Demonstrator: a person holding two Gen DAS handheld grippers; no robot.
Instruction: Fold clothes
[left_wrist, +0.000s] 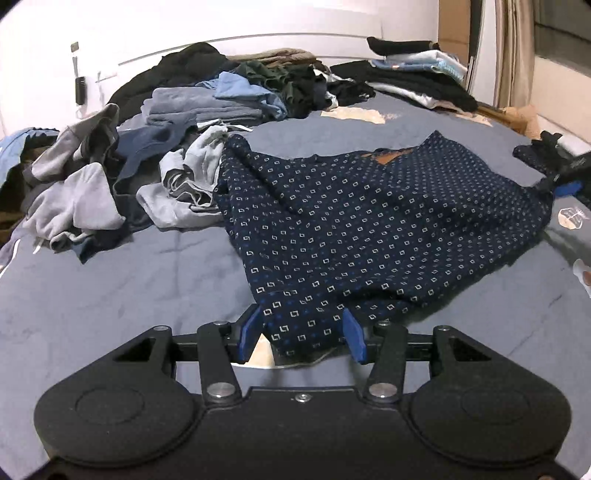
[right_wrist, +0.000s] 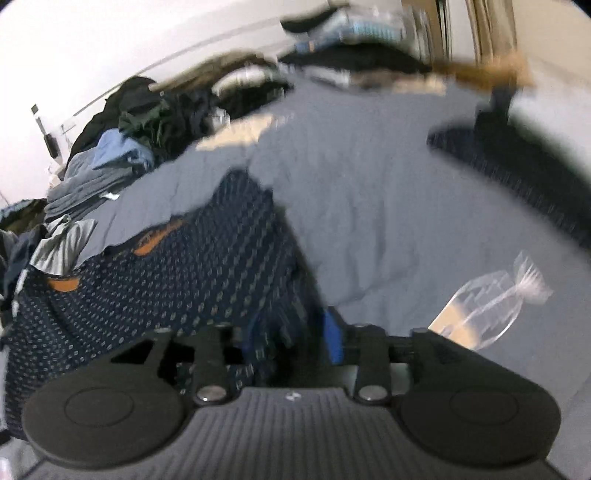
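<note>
A navy shirt (left_wrist: 369, 221) with small square dots lies spread and rumpled on the blue bed cover (left_wrist: 110, 295). Its near hem lies between the blue fingers of my left gripper (left_wrist: 301, 332), which stand apart and do not press on it. At the right edge of the left wrist view, the shirt's far corner rises toward my right gripper (left_wrist: 565, 184). The right wrist view is blurred. There my right gripper (right_wrist: 293, 332) has its fingers apart, with a fold of the shirt (right_wrist: 166, 295) loose between them.
A heap of unfolded grey, blue and dark clothes (left_wrist: 166, 147) fills the bed's left and back. Folded clothes (left_wrist: 417, 70) are stacked at the back right. A clear plastic wrapper (right_wrist: 495, 302) lies to the right. Another dark patterned piece (right_wrist: 517, 158) sits at the far right.
</note>
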